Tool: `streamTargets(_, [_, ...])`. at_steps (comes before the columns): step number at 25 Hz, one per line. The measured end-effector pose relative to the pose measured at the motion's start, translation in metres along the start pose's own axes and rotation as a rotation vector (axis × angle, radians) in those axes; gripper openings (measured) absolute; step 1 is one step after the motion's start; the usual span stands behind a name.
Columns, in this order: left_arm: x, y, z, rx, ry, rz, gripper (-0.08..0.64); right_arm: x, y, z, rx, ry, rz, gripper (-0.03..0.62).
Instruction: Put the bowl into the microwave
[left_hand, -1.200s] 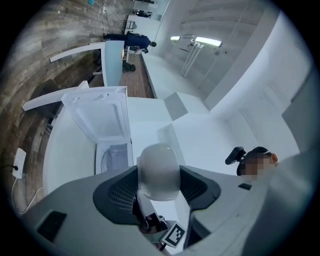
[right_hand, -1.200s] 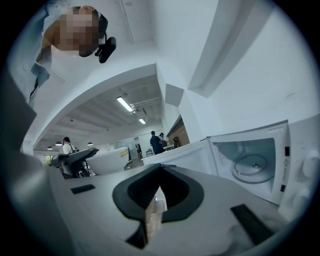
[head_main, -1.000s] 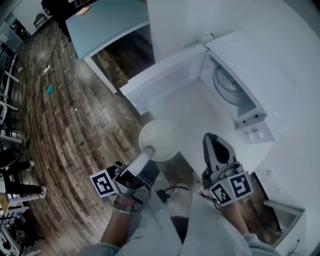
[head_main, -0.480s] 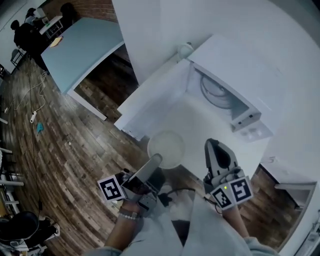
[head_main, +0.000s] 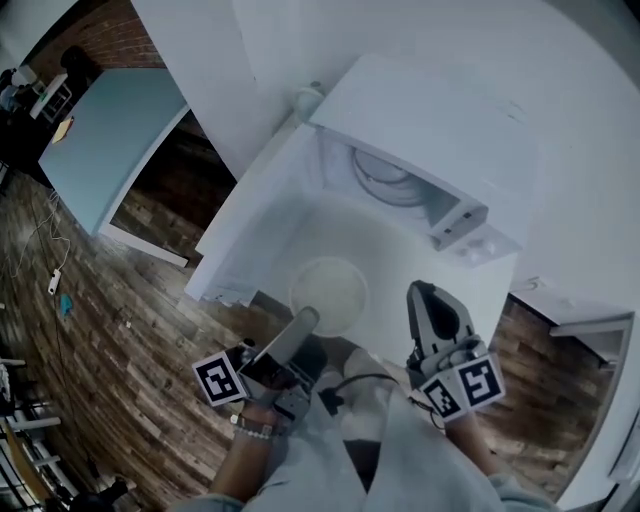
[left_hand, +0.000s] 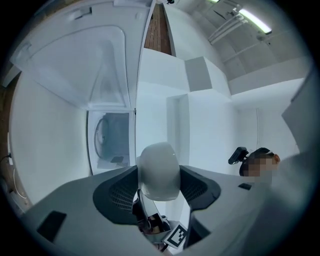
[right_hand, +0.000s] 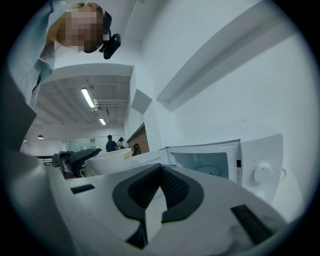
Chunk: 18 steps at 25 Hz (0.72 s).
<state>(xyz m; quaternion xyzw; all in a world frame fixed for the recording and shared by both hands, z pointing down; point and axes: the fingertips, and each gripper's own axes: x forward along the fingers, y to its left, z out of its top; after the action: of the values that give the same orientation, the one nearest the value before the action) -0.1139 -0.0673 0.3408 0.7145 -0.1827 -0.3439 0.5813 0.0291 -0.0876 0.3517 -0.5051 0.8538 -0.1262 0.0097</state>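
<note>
The white bowl (head_main: 328, 293) hangs over the white counter just in front of the open microwave (head_main: 420, 120). My left gripper (head_main: 306, 320) is shut on its near rim; in the left gripper view the bowl (left_hand: 159, 162) fills the gap between the dark pads (left_hand: 119, 194), with the microwave cavity (left_hand: 112, 140) beyond. The glass turntable (head_main: 385, 180) shows inside the cavity, and the door (head_main: 255, 215) stands swung out to the left. My right gripper (head_main: 437, 312) is shut and empty, to the right of the bowl. In the right gripper view the bowl (right_hand: 112, 159) shows at the left.
The microwave's control panel (head_main: 458, 222) with a knob (right_hand: 263, 172) lies on its right side. A white wall rises behind it. A pale blue table (head_main: 100, 150) stands at the upper left over wood floor (head_main: 90, 330). People (right_hand: 111, 142) stand far off.
Both grippers and the bowl have moved toward the microwave. The bowl now sits over the counter before the open cavity instead of over the floor edge.
</note>
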Motion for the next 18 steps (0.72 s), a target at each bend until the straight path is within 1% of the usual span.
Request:
streamTargets(4, [0.022, 0.004, -0.006, -0.023, 0.008, -0.002, 0.245, 0.003, -0.015, 0.008, -0.009, -0.001, 0.009, 0.003])
streamTargets(8, [0.049, 0.007, -0.010, -0.016, 0.015, -0.010, 0.245, 0.004, -0.027, 0.020, -0.050, -0.014, 0.041, 0.003])
streamTargets(13, [0.074, 0.009, -0.017, -0.012, 0.008, -0.009, 0.247, -0.005, -0.046, 0.027, -0.098, -0.011, 0.017, 0.003])
streamTargets(18, [0.094, 0.014, -0.023, 0.000, -0.002, 0.008, 0.245, -0.010, -0.057, 0.028, -0.157, -0.011, 0.041, 0.004])
